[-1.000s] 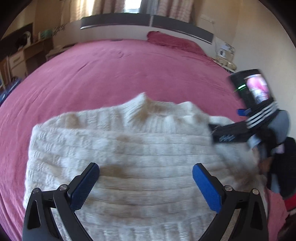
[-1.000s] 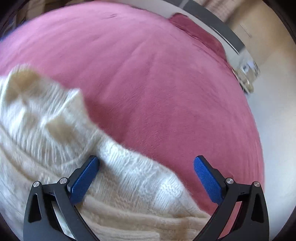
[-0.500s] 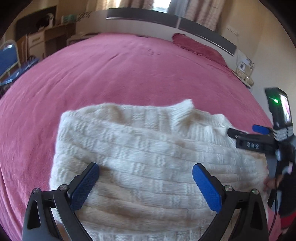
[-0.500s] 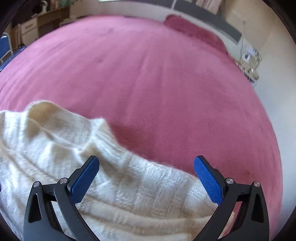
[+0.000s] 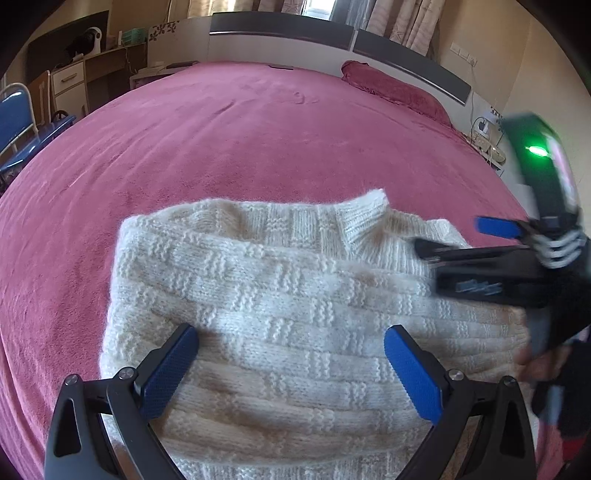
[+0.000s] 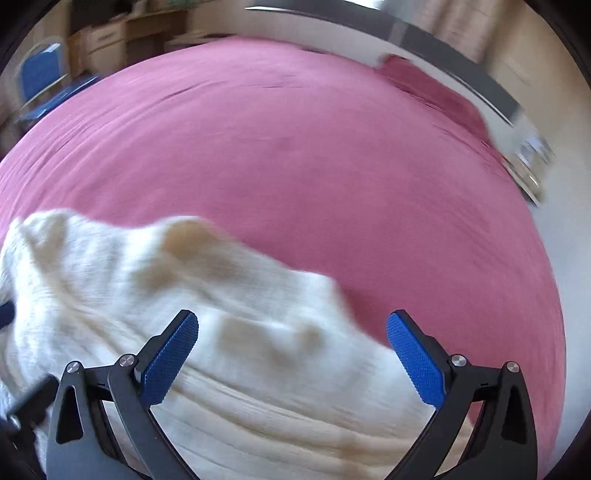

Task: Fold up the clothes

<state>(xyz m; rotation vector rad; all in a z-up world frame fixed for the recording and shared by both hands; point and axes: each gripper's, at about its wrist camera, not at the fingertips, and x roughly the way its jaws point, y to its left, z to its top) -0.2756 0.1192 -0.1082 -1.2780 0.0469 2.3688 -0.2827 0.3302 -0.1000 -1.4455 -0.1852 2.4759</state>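
Two pairs of tongs are seen spread wide over a cream knitted sweater, and nothing is gripped by either. The left tongs are held released above the folded knit, with the sweater filling the gap between the blue pads and running on ahead of them to the ribbed collar. The right tongs are likewise parted; through their own blurred view the sweater is found under and to the left of them, its edge crossing between the two fingers. In the left view the right tongs are caught off to the right, low over the sweater's far corner, though contact cannot be judged through the blur. The garment is laid on a pink-covered bed, and a matching pillow is spotted well ahead by the headboard.
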